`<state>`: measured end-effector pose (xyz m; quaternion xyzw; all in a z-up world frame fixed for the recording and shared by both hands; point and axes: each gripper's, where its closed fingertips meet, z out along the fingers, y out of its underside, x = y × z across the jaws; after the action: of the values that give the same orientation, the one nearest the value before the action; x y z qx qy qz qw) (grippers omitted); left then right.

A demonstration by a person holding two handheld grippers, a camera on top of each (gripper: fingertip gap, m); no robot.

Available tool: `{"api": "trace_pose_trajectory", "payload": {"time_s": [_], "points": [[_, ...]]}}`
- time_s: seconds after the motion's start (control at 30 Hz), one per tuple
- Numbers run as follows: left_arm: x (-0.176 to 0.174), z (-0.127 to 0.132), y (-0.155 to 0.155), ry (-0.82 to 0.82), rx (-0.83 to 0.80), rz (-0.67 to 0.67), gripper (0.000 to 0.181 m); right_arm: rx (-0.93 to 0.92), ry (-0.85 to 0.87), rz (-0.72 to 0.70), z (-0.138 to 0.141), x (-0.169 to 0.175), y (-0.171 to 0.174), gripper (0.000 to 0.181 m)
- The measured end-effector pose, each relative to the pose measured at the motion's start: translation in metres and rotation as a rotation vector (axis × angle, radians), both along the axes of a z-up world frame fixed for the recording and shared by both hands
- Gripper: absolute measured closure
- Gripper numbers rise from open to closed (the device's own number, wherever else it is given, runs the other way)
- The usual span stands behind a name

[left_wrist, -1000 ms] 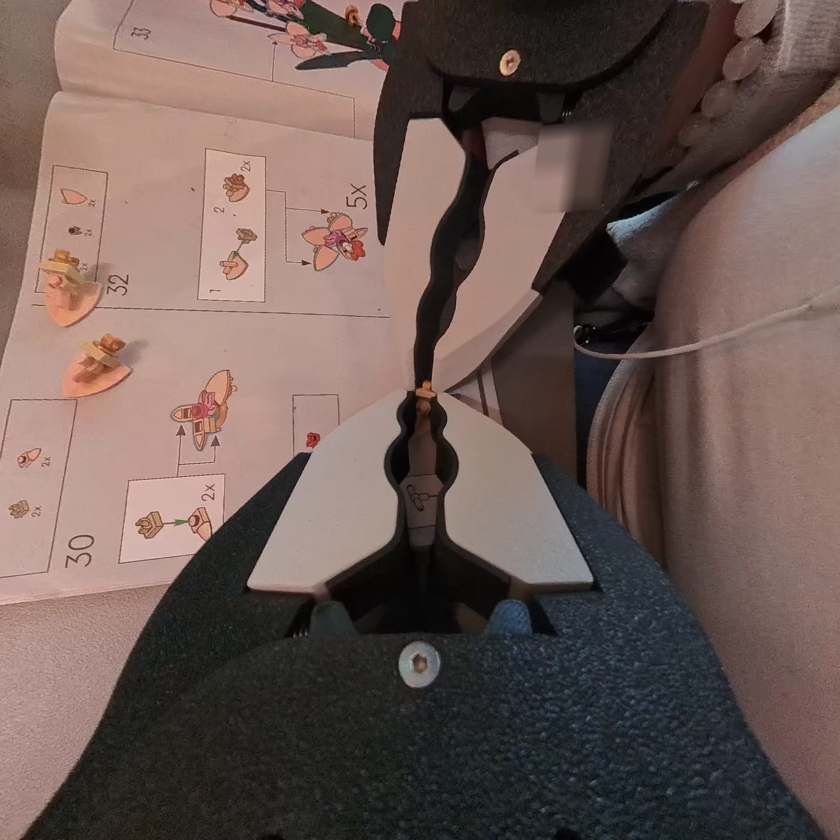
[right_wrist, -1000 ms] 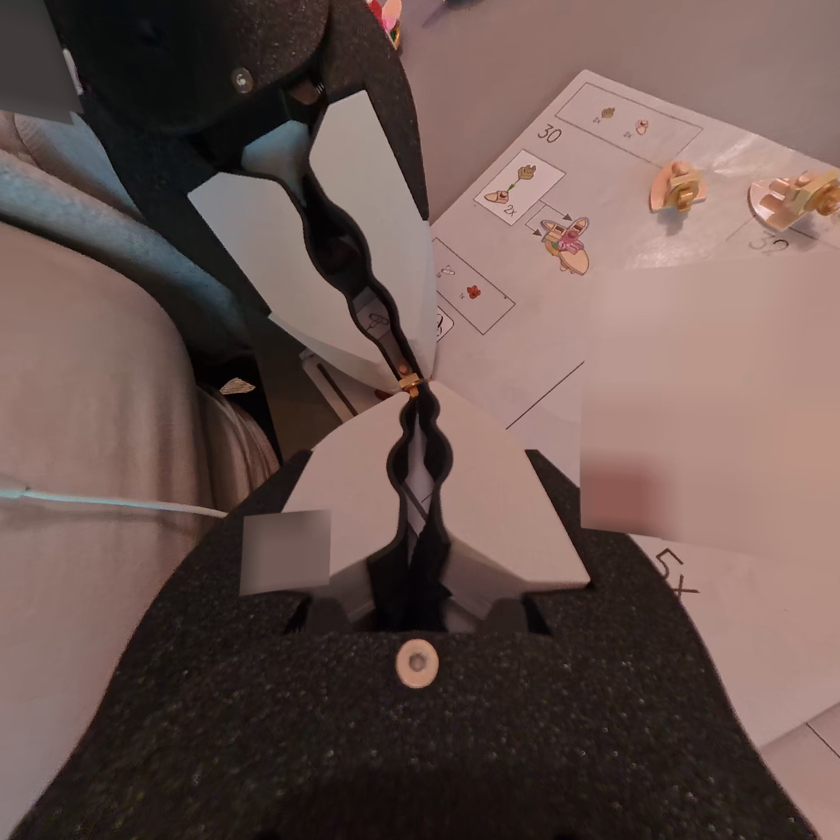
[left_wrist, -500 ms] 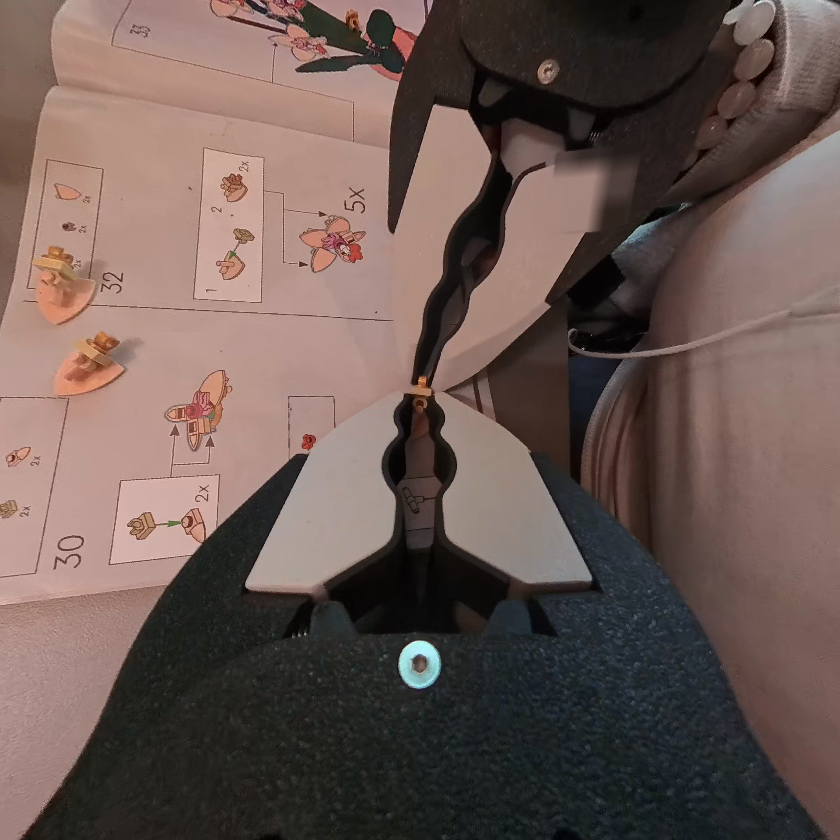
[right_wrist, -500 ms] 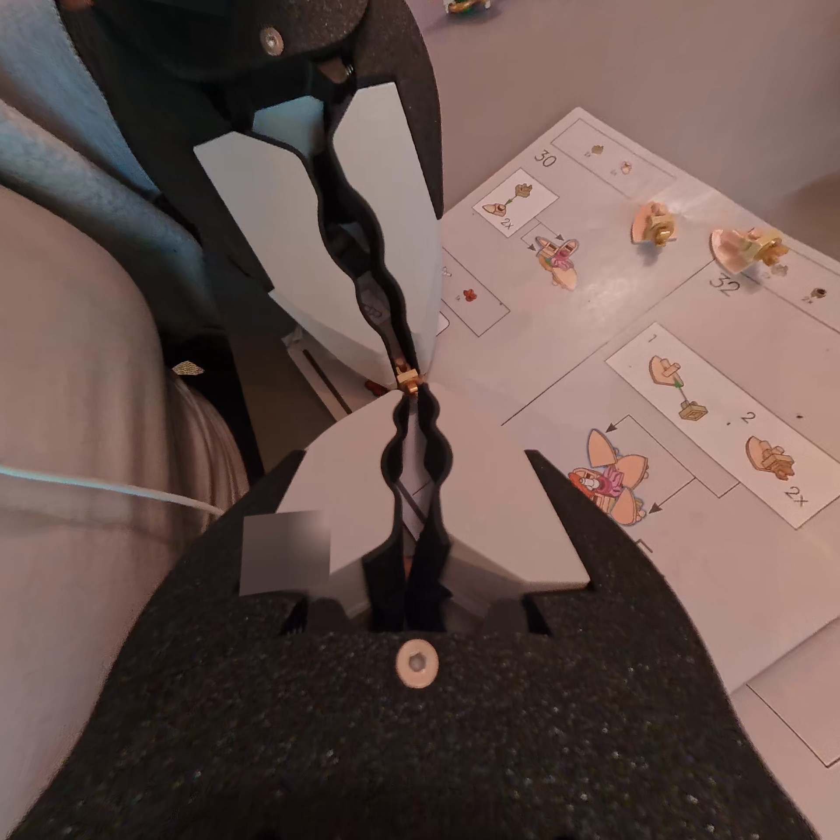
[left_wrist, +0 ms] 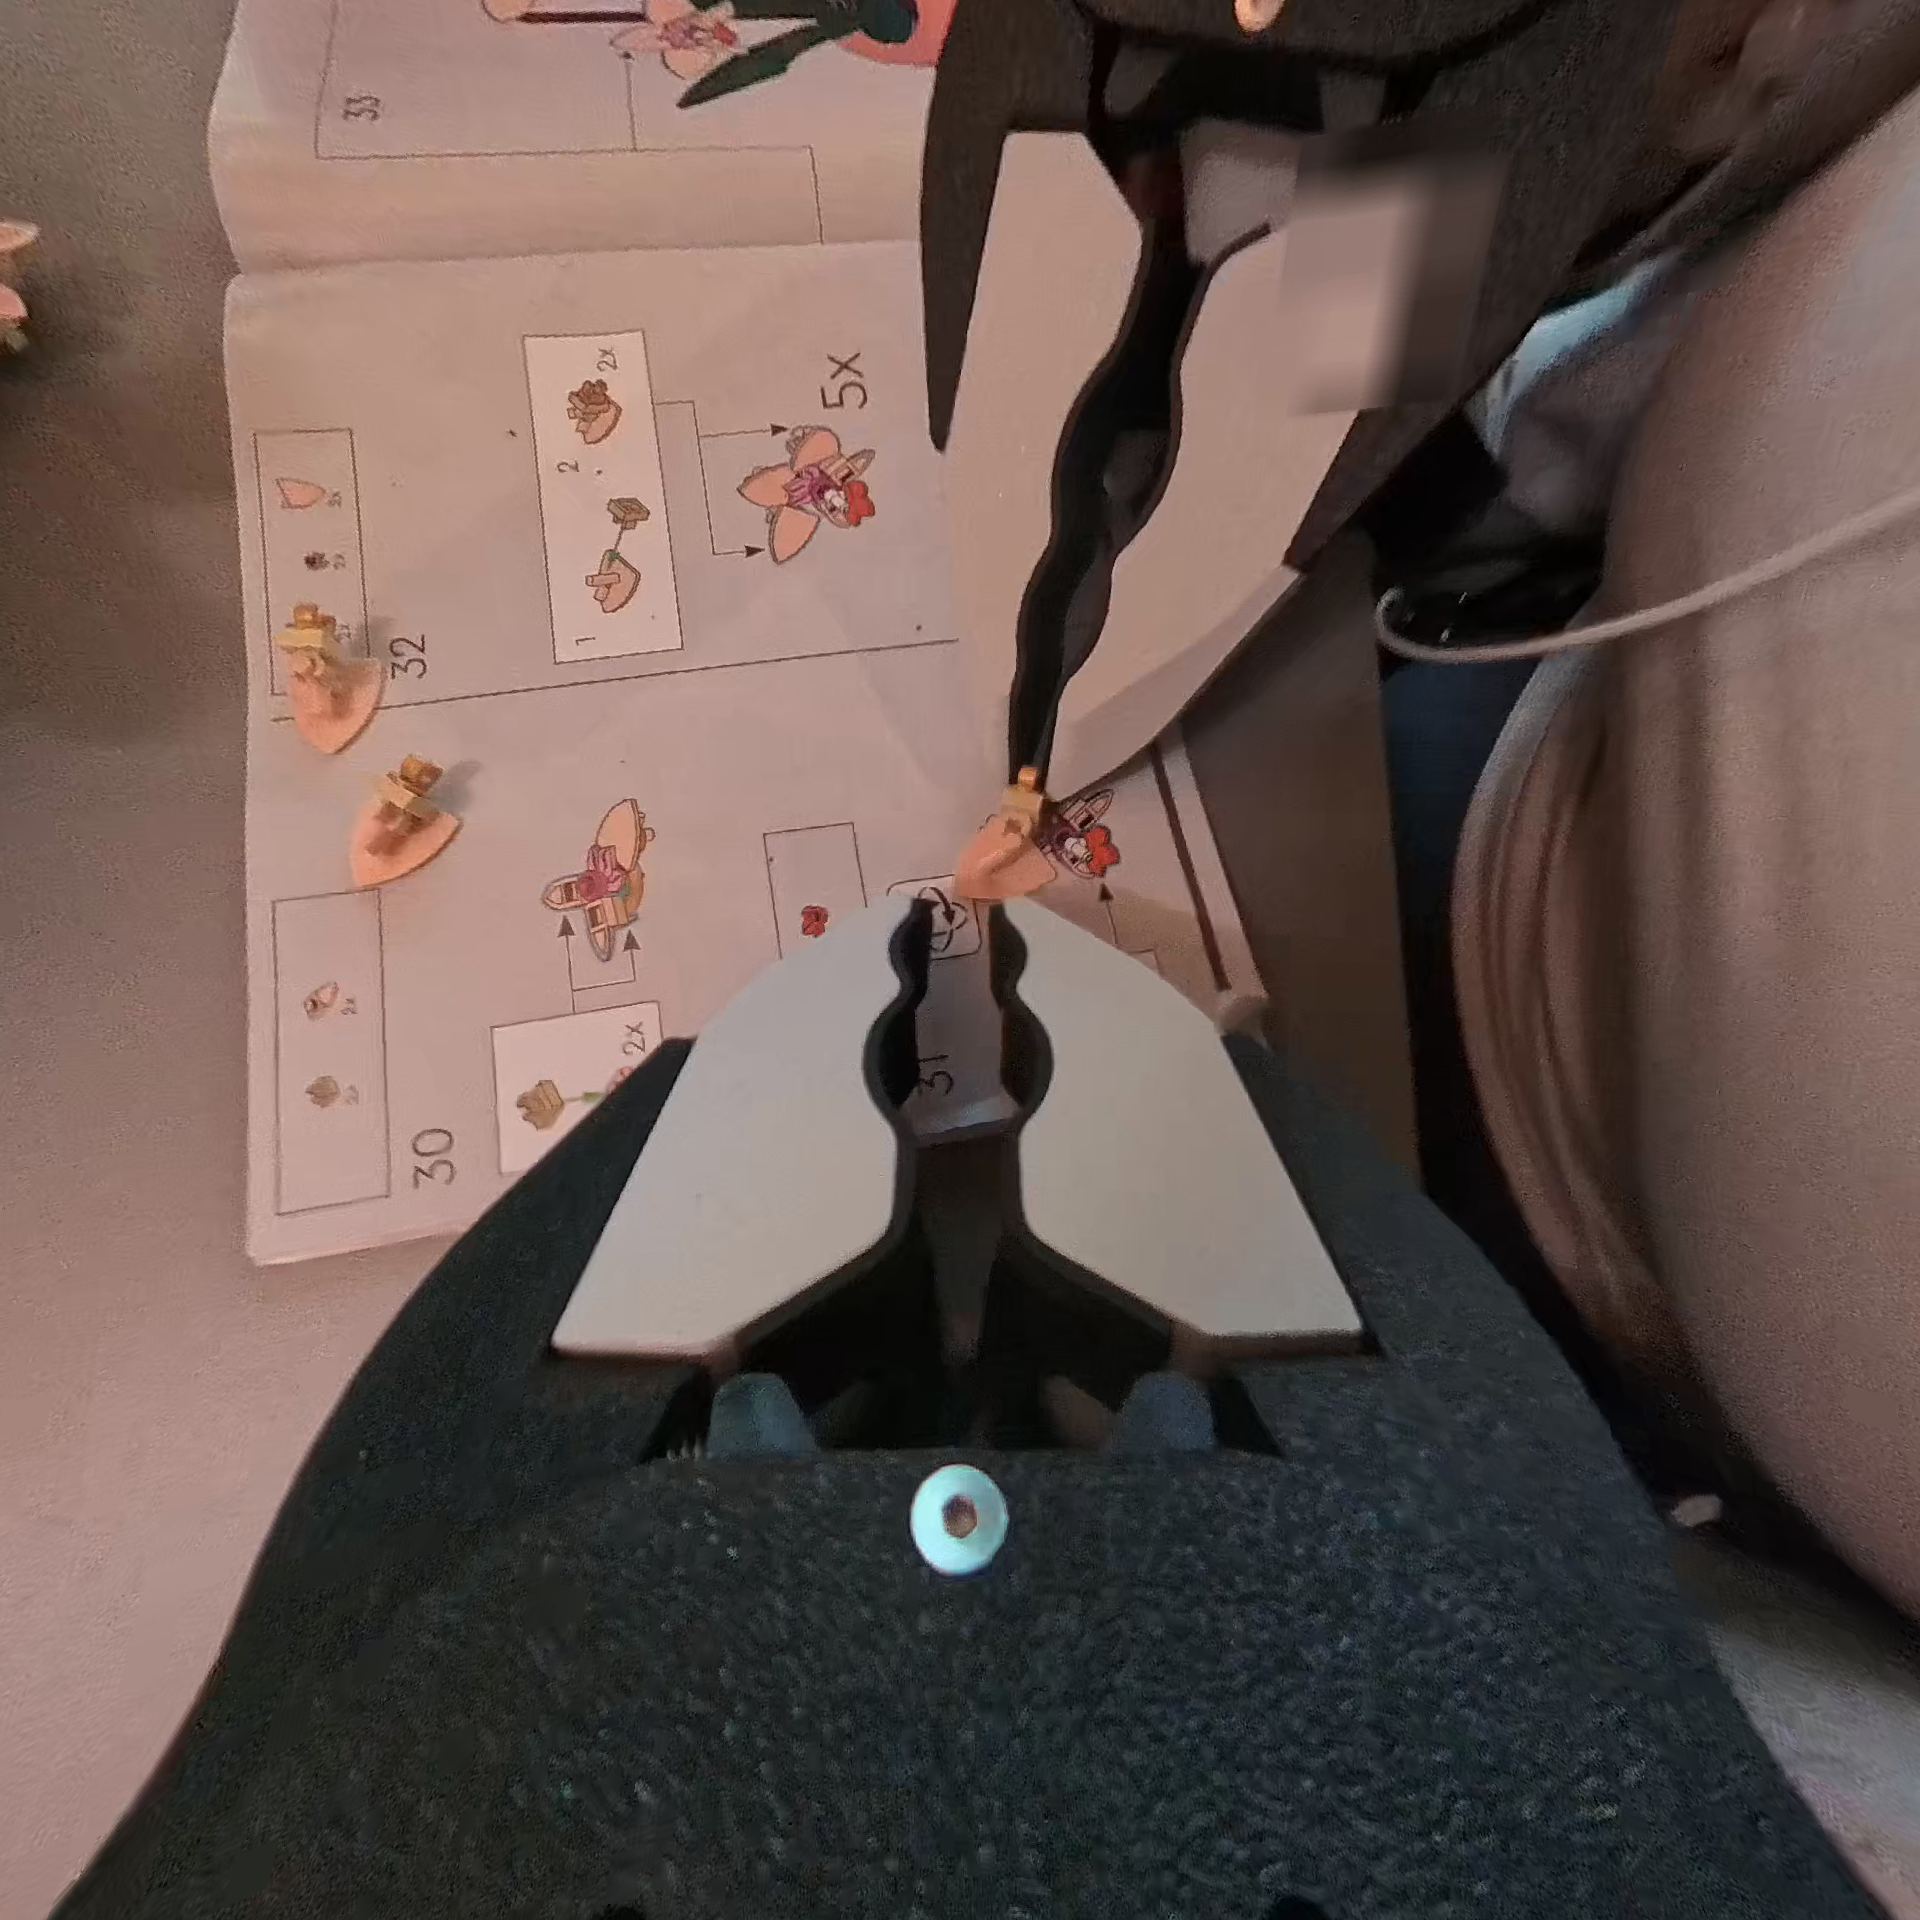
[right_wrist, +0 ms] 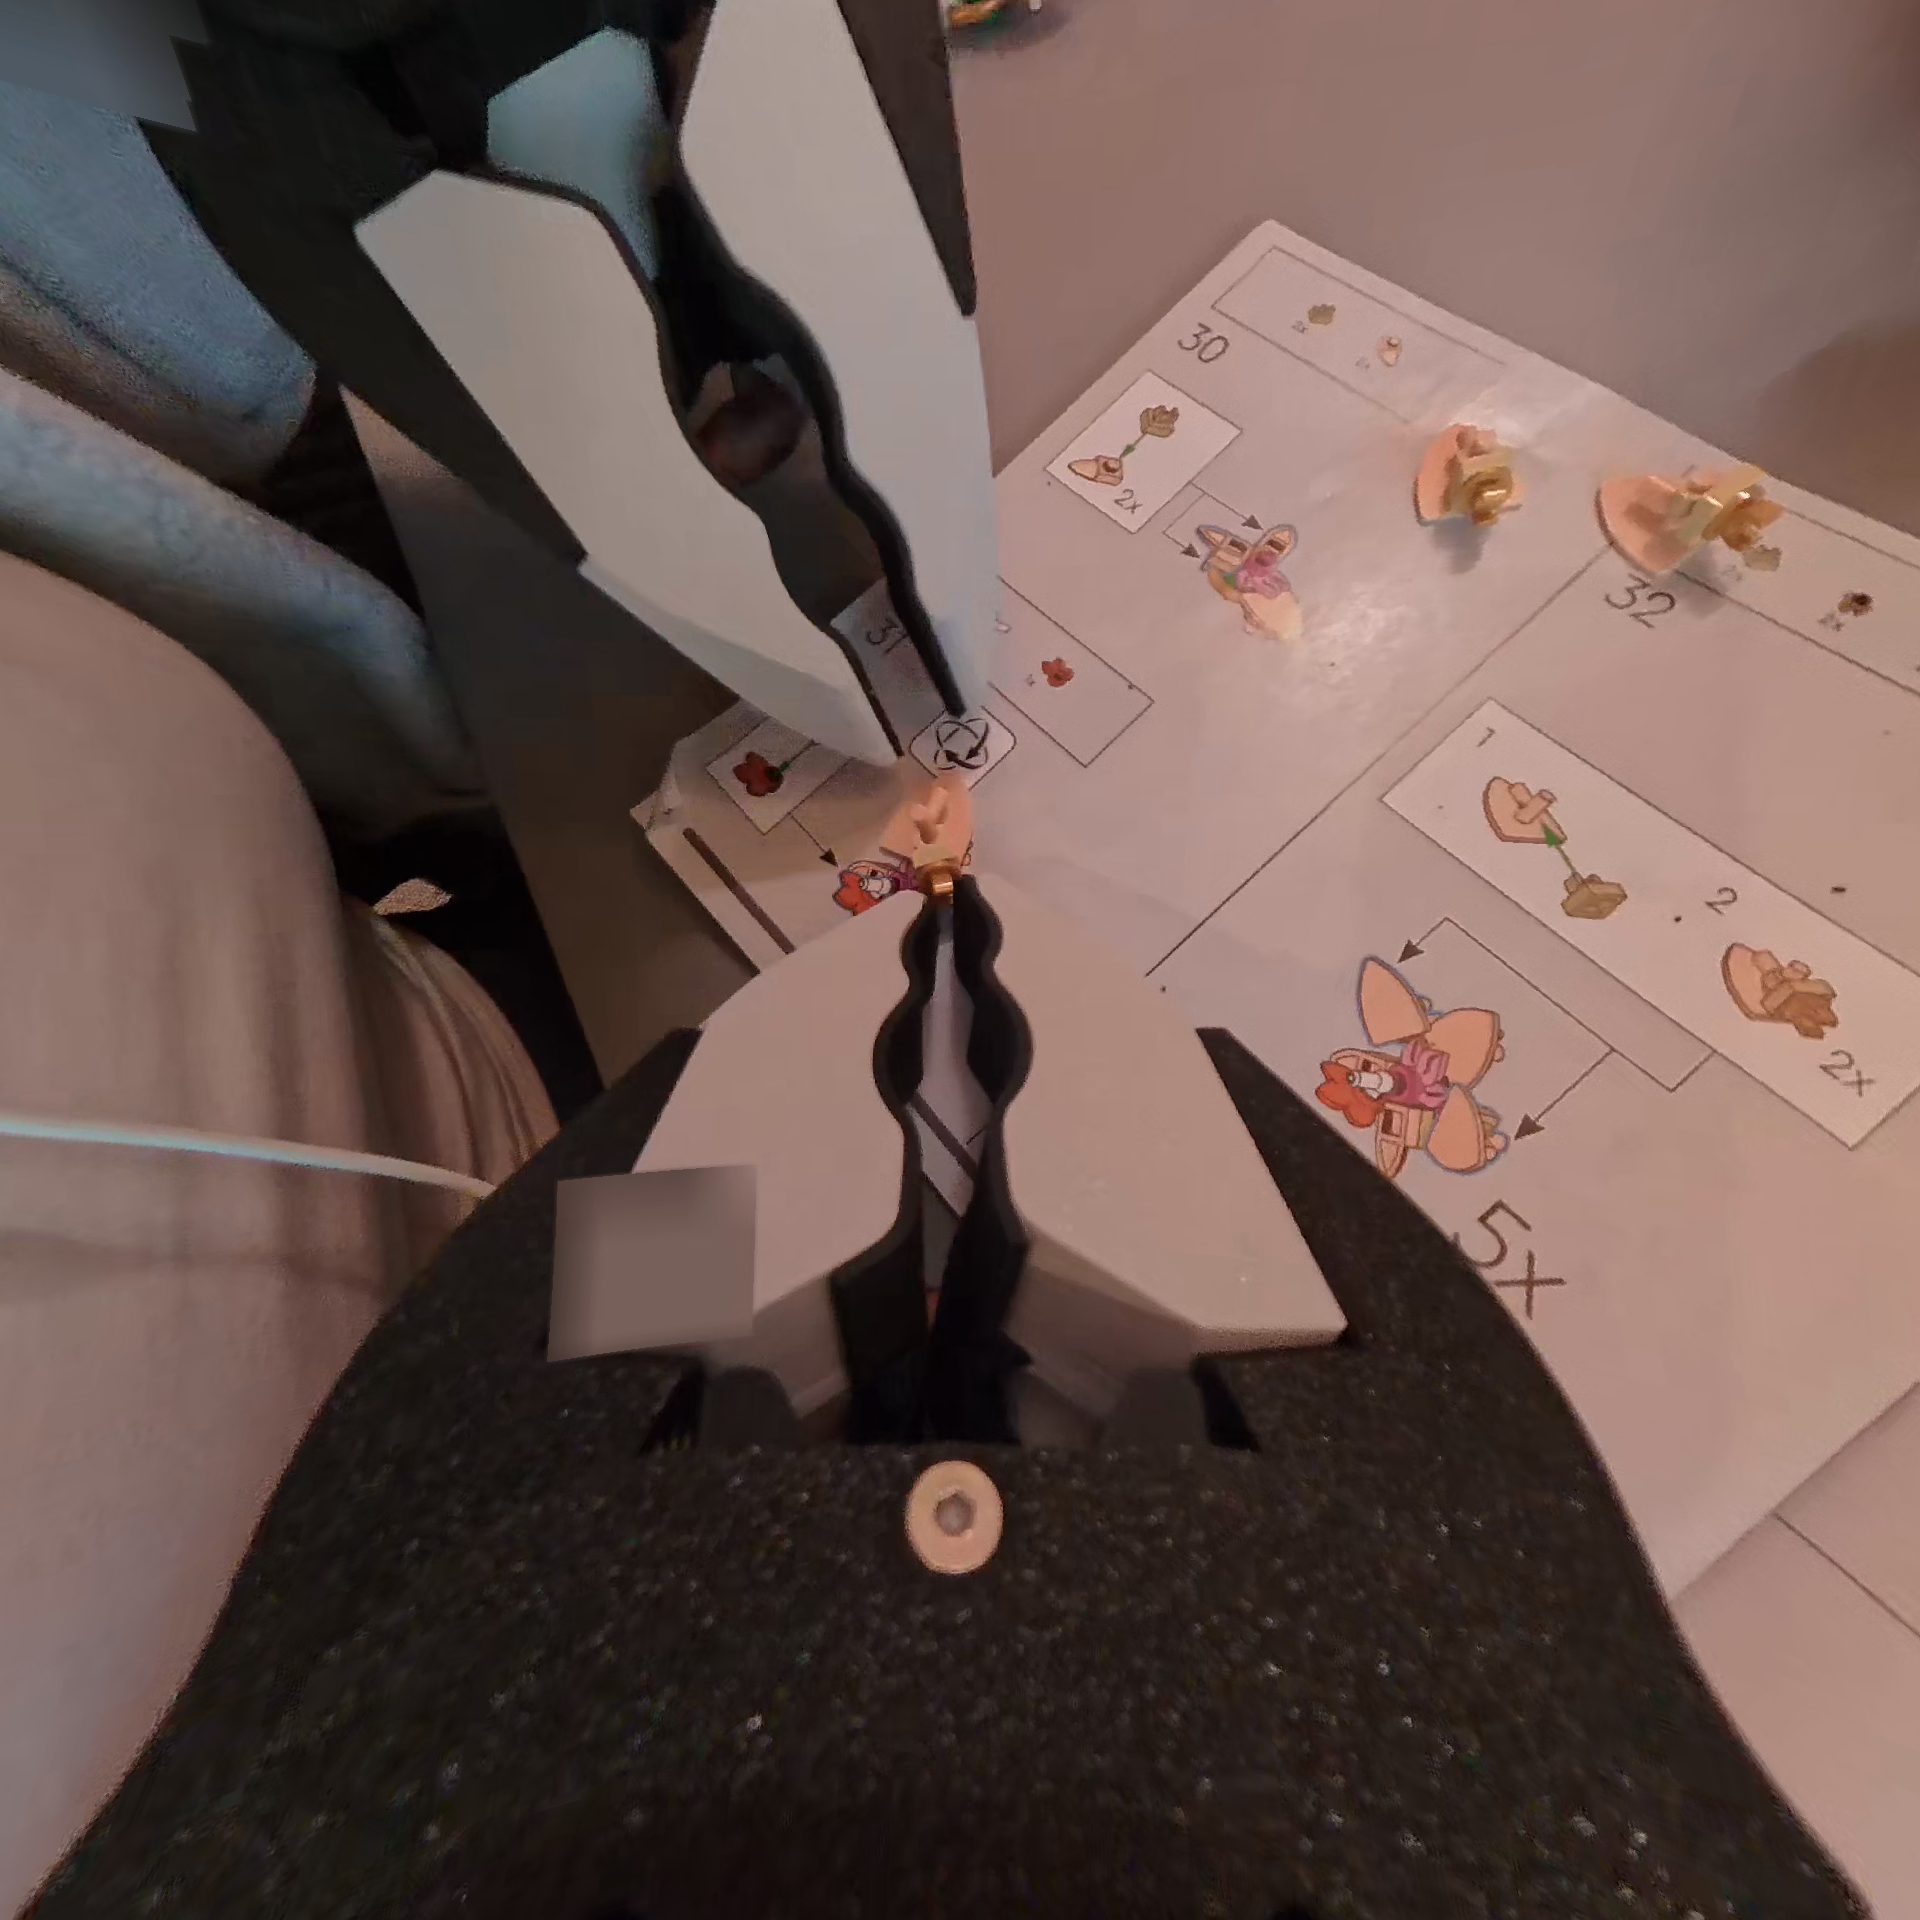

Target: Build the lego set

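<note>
My right gripper [right_wrist: 943, 902] is shut on a small gold piece [right_wrist: 940, 881] that carries a peach petal [right_wrist: 935, 821]. In the left wrist view the right gripper [left_wrist: 1029, 771] reaches down from the top with the gold piece [left_wrist: 1023, 800] and the petal [left_wrist: 992, 868] at its tips. My left gripper [left_wrist: 956, 912] is slightly open and empty, just short of the petal. It also shows in the right wrist view [right_wrist: 925, 732]. Two finished petal pieces [left_wrist: 332, 696] [left_wrist: 405, 831] lie on the open instruction booklet [left_wrist: 727, 727].
The booklet [right_wrist: 1351, 727] lies on a grey table [left_wrist: 104, 1039], with the two petal pieces [right_wrist: 1460, 483] [right_wrist: 1683, 520] on its far part. A person's leg [left_wrist: 1714, 935] and a white cable [left_wrist: 1662, 603] are close on the right. Pink flower parts [left_wrist: 10, 281] sit at the left edge.
My left gripper has opened and drawn back from the piece. The peach petal now shows, hanging on the gold piece in my right gripper.
</note>
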<state>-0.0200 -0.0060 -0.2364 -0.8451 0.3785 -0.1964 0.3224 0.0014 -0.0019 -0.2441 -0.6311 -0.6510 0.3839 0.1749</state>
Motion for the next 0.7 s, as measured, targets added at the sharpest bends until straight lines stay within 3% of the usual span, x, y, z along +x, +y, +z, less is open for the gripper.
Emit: {"api": "trace_pose_trajectory", "payload": {"time_s": [0.13,0.27,0.47,0.7], "points": [[0.007,-0.005,0.004,0.079,0.067,-0.107,0.178,-0.013,-0.005,-0.049,0.000,0.000,-0.001,0.178],[0.012,-0.005,0.001,0.037,0.034,-0.103,0.181,0.015,-0.005,-0.086,-0.001,0.001,-0.002,0.178],[0.016,-0.005,-0.004,-0.026,-0.049,-0.003,0.181,0.109,-0.021,-0.078,0.000,0.003,-0.006,0.178],[0.018,-0.005,-0.002,-0.072,-0.062,0.206,0.181,0.240,-0.076,-0.090,0.000,0.009,-0.006,0.178]]}}
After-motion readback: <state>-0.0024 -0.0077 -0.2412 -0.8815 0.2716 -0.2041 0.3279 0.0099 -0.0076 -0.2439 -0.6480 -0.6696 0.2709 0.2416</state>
